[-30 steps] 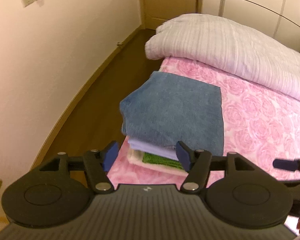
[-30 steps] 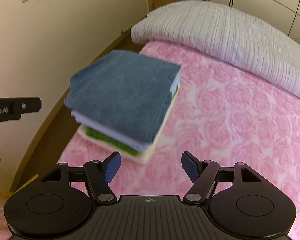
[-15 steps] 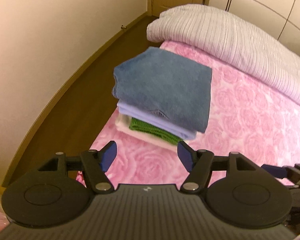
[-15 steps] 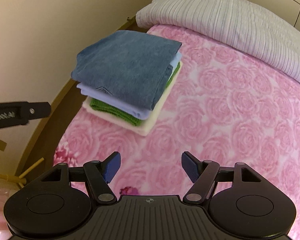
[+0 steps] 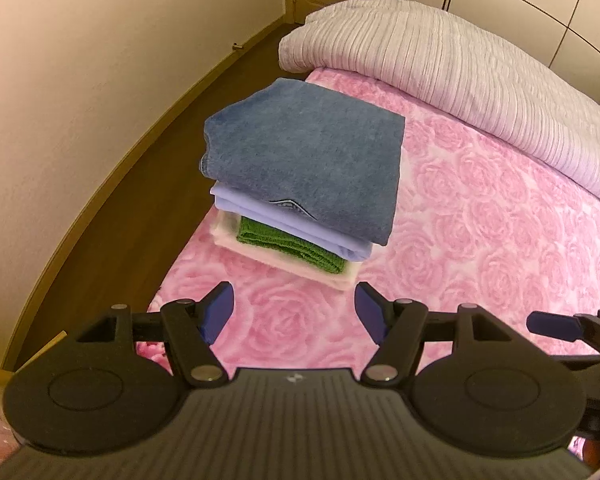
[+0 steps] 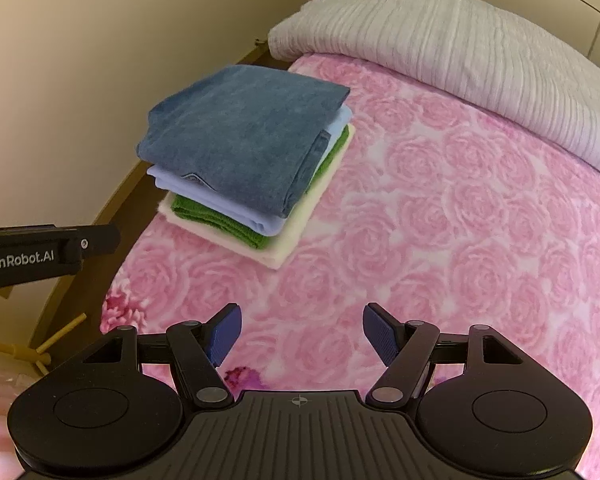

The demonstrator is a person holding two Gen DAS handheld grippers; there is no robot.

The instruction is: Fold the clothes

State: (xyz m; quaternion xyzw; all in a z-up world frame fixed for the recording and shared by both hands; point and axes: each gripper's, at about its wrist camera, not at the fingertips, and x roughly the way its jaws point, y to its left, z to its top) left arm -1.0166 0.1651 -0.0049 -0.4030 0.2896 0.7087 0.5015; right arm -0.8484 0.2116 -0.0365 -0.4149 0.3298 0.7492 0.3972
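A stack of folded clothes (image 5: 308, 168) lies near the left edge of the bed: a blue denim piece on top, then a light blue one, a green one (image 5: 288, 246) and a cream one at the bottom. It also shows in the right wrist view (image 6: 244, 144). My left gripper (image 5: 294, 314) is open and empty, held back from the stack above the bedspread. My right gripper (image 6: 302, 334) is open and empty, further back and to the right of the stack.
The pink rose bedspread (image 6: 440, 240) covers the bed. A grey-white striped duvet (image 5: 480, 80) is bunched at the far end. A beige wall (image 5: 80, 100) and dark wood floor (image 5: 132, 216) run along the left. The left gripper's body (image 6: 40, 256) shows at the right view's left edge.
Both grippers have drawn back and up from the stack, which now looks smaller and further off. Both stayed open and empty.
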